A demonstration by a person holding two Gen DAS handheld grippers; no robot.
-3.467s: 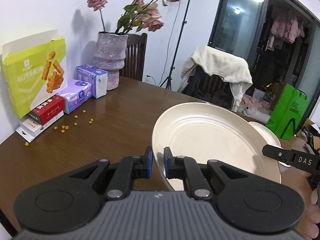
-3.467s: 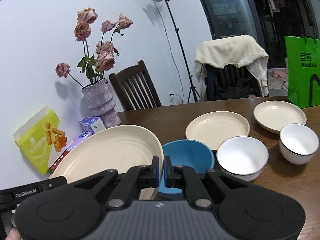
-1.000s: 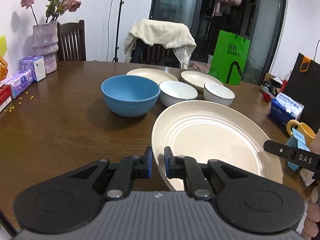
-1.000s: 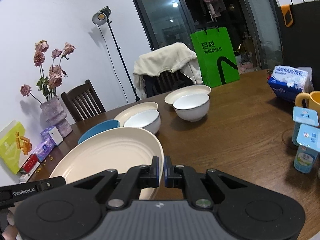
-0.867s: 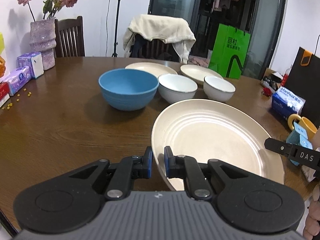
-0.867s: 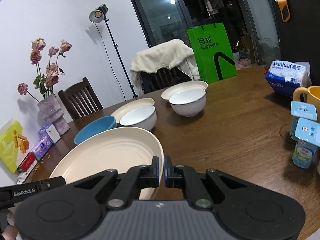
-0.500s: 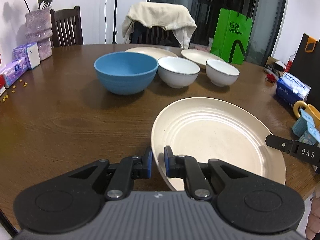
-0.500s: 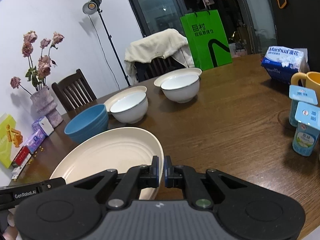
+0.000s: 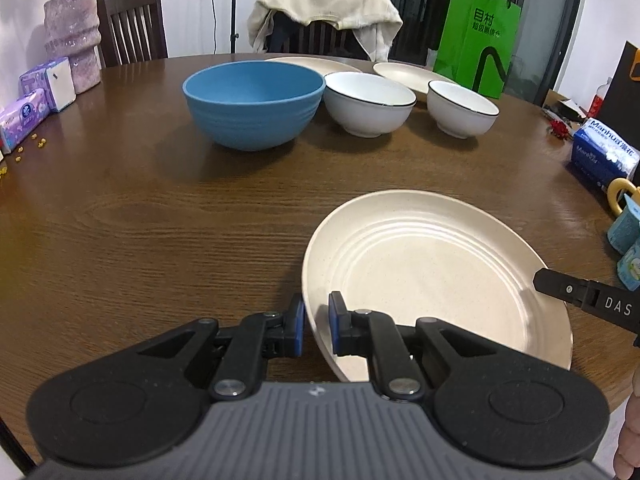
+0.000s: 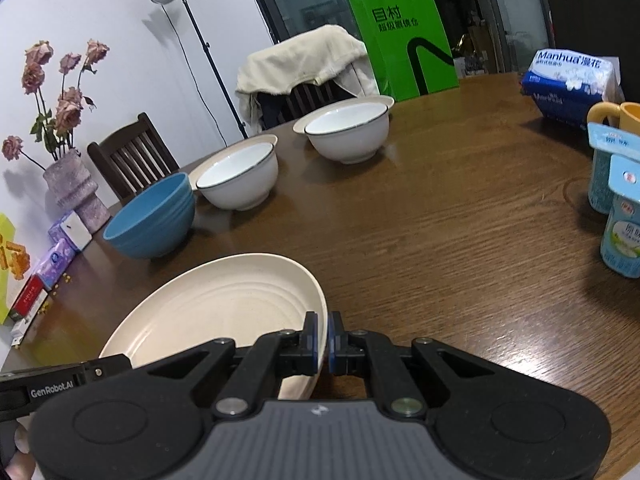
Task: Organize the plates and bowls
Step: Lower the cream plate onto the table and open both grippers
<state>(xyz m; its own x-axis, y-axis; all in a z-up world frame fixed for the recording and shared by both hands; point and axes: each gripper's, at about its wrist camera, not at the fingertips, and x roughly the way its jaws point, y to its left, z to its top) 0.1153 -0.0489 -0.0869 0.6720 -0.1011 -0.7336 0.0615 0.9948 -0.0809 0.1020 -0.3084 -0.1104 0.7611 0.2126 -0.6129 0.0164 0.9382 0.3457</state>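
both grippers clamped on big cream plate [image 9: 432, 272] rim: left gripper [image 9: 316, 326] near edge, right gripper [image 10: 323, 340] opp side. plate lower right of left view, low over table [image 9: 140, 220]. step: placing it. next: set flat, release, then stack blue bowl [image 9: 254, 102].

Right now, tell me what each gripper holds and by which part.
Both hold the large cream plate by its rim: the left gripper at its near-left edge, the right gripper at the opposite edge.

Cream ridged plate [image 9: 432, 264], blue bowl [image 9: 254, 102]
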